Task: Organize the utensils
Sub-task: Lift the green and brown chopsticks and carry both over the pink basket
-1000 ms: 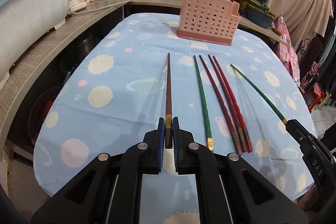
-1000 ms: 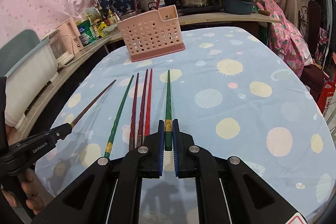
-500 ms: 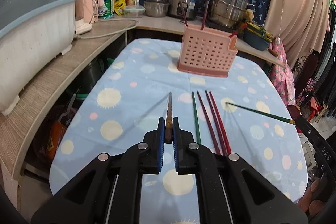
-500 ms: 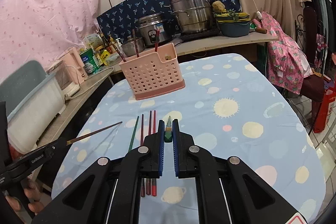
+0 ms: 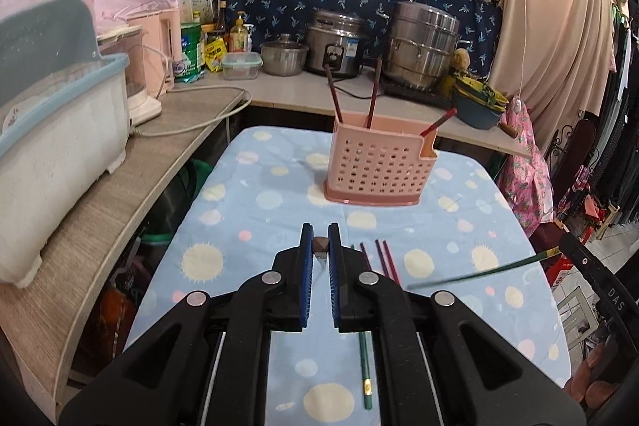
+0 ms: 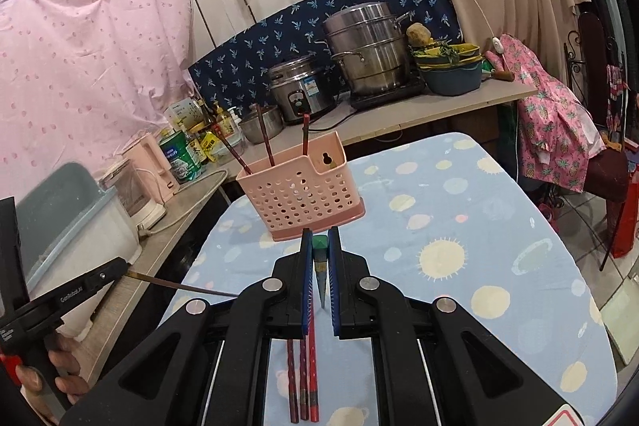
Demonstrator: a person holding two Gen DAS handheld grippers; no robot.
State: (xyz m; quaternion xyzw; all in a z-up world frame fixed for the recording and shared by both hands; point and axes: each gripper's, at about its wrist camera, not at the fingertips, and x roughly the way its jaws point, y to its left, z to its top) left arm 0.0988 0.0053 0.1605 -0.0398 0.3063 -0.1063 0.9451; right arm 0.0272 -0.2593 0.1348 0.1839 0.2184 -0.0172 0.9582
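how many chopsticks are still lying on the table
4: one green chopstick and three red chopsticks side by side on the tablecloth. The tongs partly hide them, so another could lie underneath. Each tongs also holds one, lifted off the table.

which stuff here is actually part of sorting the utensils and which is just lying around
Part of the job:
left tongs gripping brown chopstick
right tongs gripping green chopstick
pink holder
red chopsticks on the table
loose green chopstick

Just lying about:
rice cooker
steamer pot
dish rack
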